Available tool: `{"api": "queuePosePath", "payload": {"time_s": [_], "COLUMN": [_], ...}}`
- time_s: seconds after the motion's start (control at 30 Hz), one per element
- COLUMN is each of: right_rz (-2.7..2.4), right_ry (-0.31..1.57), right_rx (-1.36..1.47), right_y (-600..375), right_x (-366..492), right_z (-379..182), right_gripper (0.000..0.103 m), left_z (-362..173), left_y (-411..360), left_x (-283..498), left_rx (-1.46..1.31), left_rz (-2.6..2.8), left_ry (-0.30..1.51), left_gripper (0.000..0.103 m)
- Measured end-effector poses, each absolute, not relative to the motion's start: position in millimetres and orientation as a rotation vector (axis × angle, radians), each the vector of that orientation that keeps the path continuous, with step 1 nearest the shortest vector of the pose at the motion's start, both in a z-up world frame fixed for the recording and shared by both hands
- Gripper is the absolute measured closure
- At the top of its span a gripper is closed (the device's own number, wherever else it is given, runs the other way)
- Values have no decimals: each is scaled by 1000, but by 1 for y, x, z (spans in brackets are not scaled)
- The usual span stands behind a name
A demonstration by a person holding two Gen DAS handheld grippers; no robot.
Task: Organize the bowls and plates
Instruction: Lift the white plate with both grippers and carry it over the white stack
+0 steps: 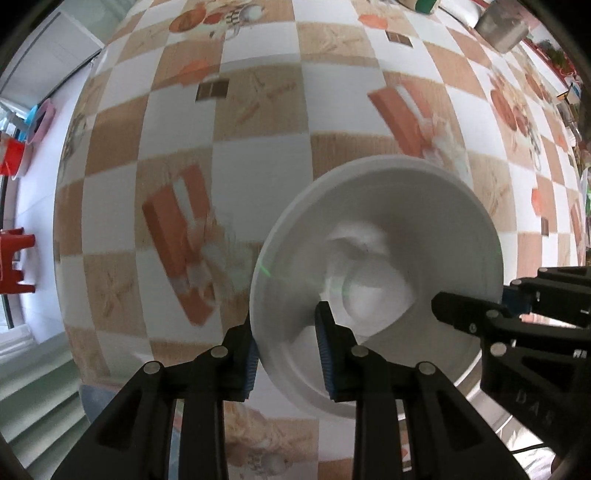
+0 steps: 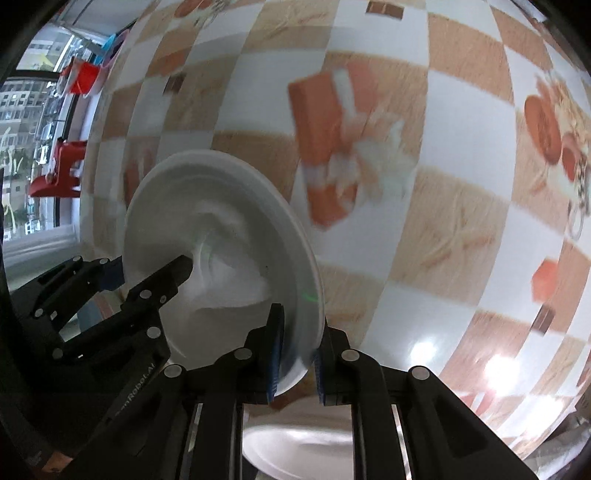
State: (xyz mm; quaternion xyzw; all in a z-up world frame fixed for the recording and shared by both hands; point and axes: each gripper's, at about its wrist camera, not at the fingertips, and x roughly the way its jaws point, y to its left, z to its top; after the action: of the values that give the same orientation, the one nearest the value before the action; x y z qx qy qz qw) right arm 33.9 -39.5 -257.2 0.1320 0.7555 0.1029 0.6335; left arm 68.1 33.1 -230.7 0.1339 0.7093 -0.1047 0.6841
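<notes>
A white bowl point(image 1: 376, 266) is held above the checked tablecloth by both grippers. My left gripper point(image 1: 288, 354) is shut on the bowl's near left rim, one finger inside and one outside. My right gripper point(image 2: 297, 354) is shut on the opposite rim of the same bowl point(image 2: 221, 236). The right gripper shows at the right edge of the left wrist view point(image 1: 472, 314), and the left gripper at the left of the right wrist view point(image 2: 147, 280). Another white dish point(image 2: 295, 450) lies below the right gripper, partly hidden.
The table point(image 1: 258, 110) carries an orange, beige and white checked cloth. A metal pot point(image 1: 502, 26) stands at its far right. A red stool point(image 1: 14, 262) and red and pink tubs point(image 1: 22, 147) stand on the floor to the left.
</notes>
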Motion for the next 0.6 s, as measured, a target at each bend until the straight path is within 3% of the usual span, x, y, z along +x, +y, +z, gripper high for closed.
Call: {"api": "queuePosePath", "payload": {"time_s": [0.6], "right_rz": [182], "right_ry": [1642], "right_rx": [342], "right_y": [-73], "right_x": [3], "right_z": [-198], "right_gripper": [87], "left_z": [-156], "left_y": [36], "left_x": [23], "left_rx": [260], "left_rz": [-308], "left_ry": [1508], "left_gripper": [73]}}
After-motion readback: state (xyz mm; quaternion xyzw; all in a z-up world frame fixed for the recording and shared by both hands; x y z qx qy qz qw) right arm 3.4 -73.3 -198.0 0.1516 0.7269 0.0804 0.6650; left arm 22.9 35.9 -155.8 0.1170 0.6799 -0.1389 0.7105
